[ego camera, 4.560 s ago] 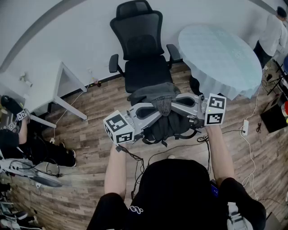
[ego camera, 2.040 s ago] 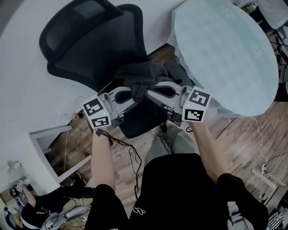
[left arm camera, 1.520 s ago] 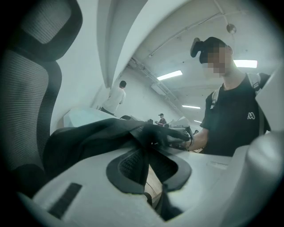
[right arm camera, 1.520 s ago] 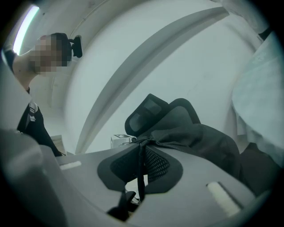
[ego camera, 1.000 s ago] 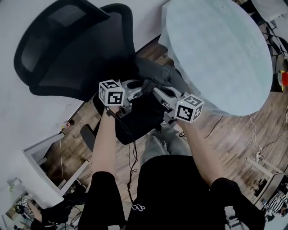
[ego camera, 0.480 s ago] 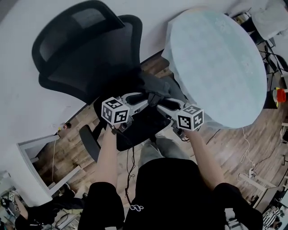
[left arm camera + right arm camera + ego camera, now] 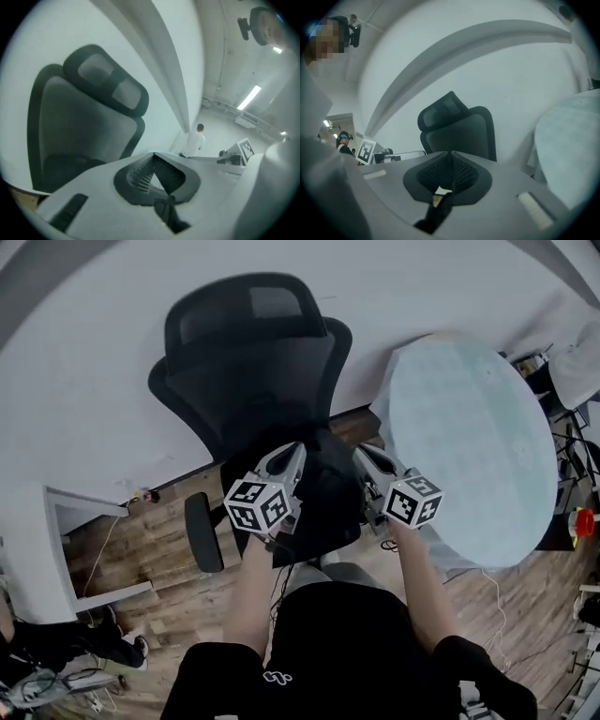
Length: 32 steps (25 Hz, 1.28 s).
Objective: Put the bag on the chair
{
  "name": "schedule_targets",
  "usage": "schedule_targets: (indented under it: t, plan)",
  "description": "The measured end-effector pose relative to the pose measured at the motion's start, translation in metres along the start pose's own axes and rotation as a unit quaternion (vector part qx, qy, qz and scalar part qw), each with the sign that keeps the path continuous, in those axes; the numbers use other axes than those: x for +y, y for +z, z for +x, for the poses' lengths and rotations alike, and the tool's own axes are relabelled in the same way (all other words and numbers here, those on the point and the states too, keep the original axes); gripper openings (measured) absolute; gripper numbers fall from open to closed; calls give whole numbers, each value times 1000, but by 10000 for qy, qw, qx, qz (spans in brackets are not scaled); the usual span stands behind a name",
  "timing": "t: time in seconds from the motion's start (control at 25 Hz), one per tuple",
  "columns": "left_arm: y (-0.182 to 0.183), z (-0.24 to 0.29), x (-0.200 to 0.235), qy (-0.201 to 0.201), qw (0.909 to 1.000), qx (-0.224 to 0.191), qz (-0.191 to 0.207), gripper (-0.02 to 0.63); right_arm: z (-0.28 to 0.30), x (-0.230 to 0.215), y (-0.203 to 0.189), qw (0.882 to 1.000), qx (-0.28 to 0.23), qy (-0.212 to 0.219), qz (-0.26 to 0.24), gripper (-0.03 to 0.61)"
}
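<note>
The dark fabric bag (image 7: pixel 330 491) blends into the black mesh office chair (image 7: pixel 246 352), so its outline cannot be traced, and it covers most of the seat. Low behind the meeting jaws of the left gripper (image 7: pixel 153 154) and the right gripper (image 7: pixel 451 153) sits a dark strip, too blurred to name.

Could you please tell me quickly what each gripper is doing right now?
Left gripper: closed, holding nothing.
Right gripper: closed, holding nothing.
</note>
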<state>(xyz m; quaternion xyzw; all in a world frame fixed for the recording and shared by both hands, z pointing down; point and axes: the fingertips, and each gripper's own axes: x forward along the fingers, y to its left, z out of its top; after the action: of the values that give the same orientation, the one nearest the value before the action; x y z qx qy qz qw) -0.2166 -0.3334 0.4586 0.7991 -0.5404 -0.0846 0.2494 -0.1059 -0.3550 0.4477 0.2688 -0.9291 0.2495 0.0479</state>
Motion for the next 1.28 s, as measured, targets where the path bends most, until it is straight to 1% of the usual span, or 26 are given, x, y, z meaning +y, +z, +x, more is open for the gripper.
schedule_targets:
  t: [0.04,0.12,0.16,0.2,0.28,0.36,0.44,0.56,0.72,0.88,1.08,1.28]
  plan:
    - [13,-7,-2,150,9997,-168,79,-6,7,13,7,9998,-140,136,-36,5]
    - [34,-23,-6,528,9975,-374,298,-6,18,41,17,9984,-335,434,-130,5]
    - [42,-32,-6,799,9948,-430,452,-6,23,55,21,9974,-397,564,-186,5]
    - [50,-42,-4,1101,9906,-483,647,-6,30,67,24,9965,-445,664,-252,5]
    - [71,-59,2,1603,9788,-615,1120,-5,53,93,32,9940,-514,853,-449,5]
    - [80,-68,1,1865,9686,-684,1497,-5,69,114,39,9910,-569,1007,-675,5]
    - [75,-72,-1,2085,9619,-620,1658,-5,73,124,43,9899,-657,959,-808,5]
    - [75,-83,4,2245,9573,-600,1719,-5,78,121,48,9909,-749,727,-847,5]
    - [87,-97,14,2430,9523,-798,1665,-5,82,124,55,9901,-787,738,-895,5]
    - [87,-100,26,2720,9458,-847,1562,-5,85,125,50,9890,-708,693,-1095,5]
    - [84,-96,34,2727,9465,-755,1552,-5,85,107,50,9914,-662,465,-1031,5]
    - [72,-89,47,2786,9480,-526,1442,-3,85,100,45,9906,-524,400,-1196,5]
